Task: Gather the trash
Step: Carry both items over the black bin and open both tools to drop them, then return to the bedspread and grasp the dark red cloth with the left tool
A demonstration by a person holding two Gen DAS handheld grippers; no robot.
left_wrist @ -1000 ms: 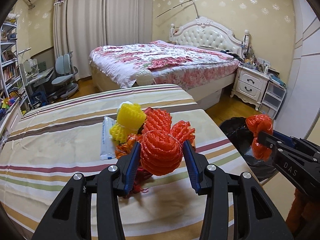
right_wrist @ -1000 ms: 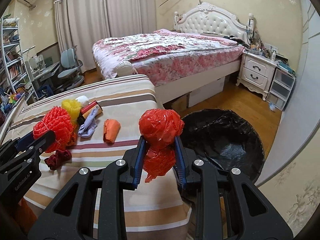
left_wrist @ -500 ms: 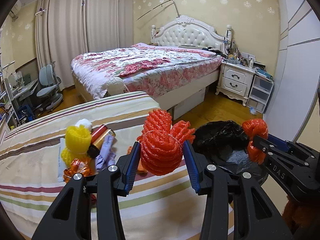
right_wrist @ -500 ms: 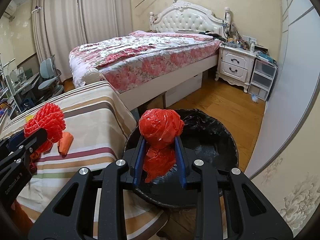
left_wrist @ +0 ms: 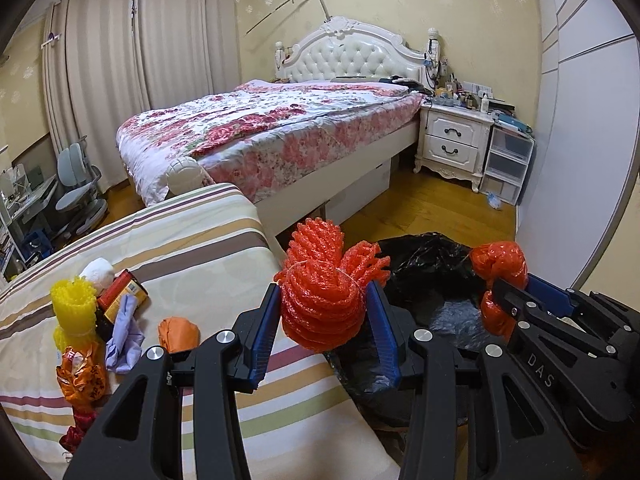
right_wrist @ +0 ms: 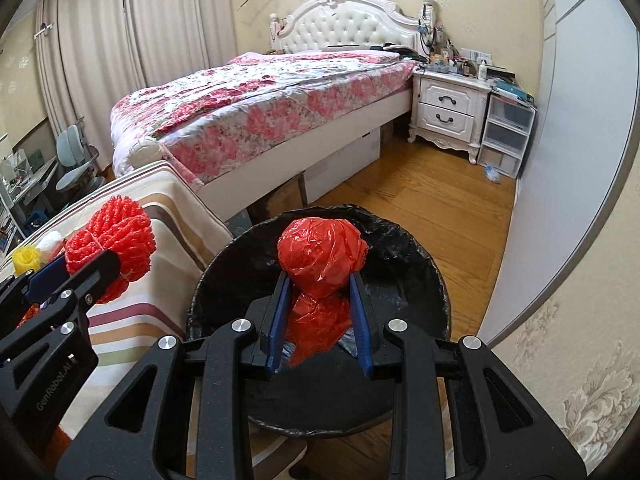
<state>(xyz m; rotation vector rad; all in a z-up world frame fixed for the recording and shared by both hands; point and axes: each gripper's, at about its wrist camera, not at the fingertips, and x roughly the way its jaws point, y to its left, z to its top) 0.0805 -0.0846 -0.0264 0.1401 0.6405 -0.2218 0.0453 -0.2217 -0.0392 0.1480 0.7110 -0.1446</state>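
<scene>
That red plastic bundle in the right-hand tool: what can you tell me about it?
The red bag is thin, shiny, crinkled plastic film, scrunched into a round ball on top with a looser tail hanging below. The right gripper is shut on it, its blue-padded fingers pinching it just below the ball. It hangs in the air over the open black-lined bin, touching only the fingers.

Bin (right_wrist: 424, 276) right of table (left_wrist: 208, 240), bed (left_wrist: 280, 128) behind
</scene>
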